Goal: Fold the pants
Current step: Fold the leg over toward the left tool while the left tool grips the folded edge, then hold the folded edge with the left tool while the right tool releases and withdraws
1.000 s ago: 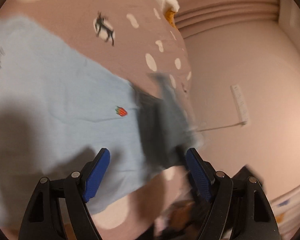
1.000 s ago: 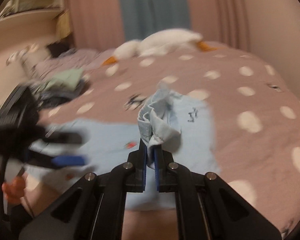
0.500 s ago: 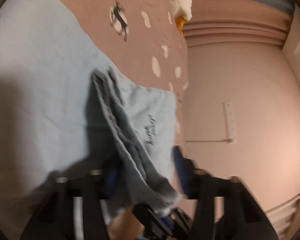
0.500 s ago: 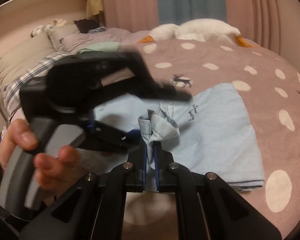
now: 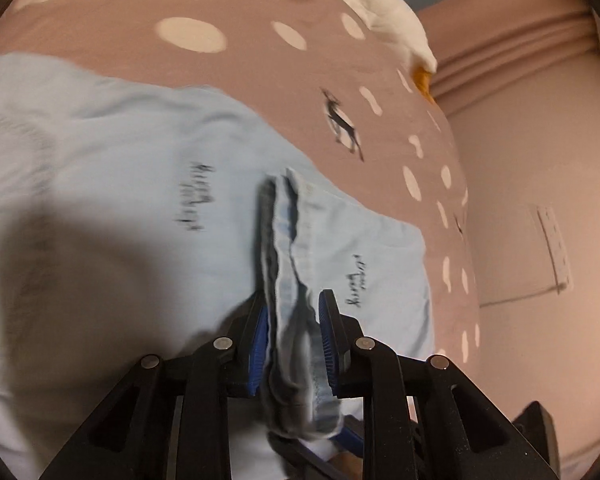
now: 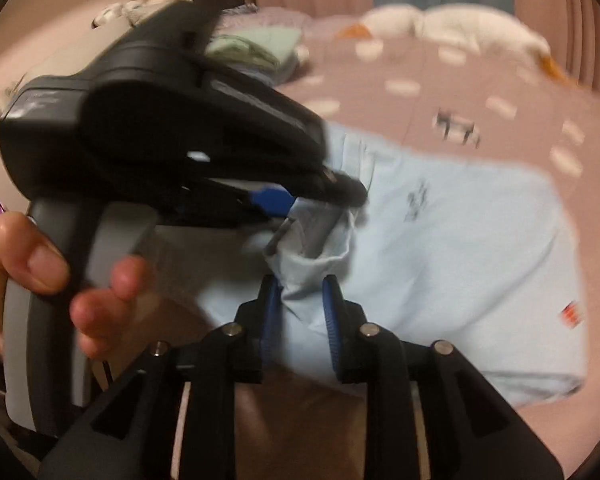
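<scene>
On bedspread (image 5: pixel 260 76): one pants (image 5: pixel 112 200), two grippers.

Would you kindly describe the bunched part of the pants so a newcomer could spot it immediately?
Start at the dotted brown bedspread, then the pale blue pants spread flat on it. The bunched hem is the upright ridge of gathered, stitched edges between the left claw's blue pads; the other fabric lies flat.
</scene>
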A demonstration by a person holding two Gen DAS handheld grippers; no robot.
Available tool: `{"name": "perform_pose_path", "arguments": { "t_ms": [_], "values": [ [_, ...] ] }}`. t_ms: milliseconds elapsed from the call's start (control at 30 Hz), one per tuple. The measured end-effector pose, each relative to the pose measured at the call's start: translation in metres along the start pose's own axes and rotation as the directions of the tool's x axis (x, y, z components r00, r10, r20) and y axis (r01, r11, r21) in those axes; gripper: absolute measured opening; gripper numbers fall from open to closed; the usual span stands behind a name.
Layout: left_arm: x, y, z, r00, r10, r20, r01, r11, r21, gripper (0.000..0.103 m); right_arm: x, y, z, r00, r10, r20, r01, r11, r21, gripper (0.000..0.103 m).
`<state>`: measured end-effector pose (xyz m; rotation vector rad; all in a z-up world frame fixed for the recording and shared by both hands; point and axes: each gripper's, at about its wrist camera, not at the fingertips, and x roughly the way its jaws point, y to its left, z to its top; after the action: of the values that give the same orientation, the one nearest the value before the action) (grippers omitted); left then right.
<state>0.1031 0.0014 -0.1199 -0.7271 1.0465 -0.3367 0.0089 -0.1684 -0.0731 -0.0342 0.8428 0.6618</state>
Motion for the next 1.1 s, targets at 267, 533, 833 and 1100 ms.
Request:
{"name": "perform_pose_path", "arguments": {
  "t_ms": [267,533,833,1100],
  "values": [
    [-0.03,-0.01,0.004,0.998,-0.034,0.049,0.032,0.999,0.041,0.021,-0.061,-0.054,0.008,0.992,0.031,0.119,-0.056,0.977,0.208,0.035],
    [0.016,-0.075,-0.037,0.995,0.081,-0.065,-0.057,0.949,0.309,0.022,-0.052,-0.091,-0.006,0.981,-0.191,0.017,0.178,0.942,0.285,0.023],
    [-0.008,-0.036,-0.054,0.98,0.197,0.036,-0.199,0.936,0.291,0.021,-0.047,-0.075,0.005,0.987,-0.157,0.021,0.151,0.975,0.161,0.024],
    [-0.02,-0.027,-0.06,0.987,0.158,0.039,-0.163,0.953,0.255,0.02,0.026,-0.044,0.058,0.993,0.005,-0.119,0.0,0.999,0.041,0.01]
  ]
}}
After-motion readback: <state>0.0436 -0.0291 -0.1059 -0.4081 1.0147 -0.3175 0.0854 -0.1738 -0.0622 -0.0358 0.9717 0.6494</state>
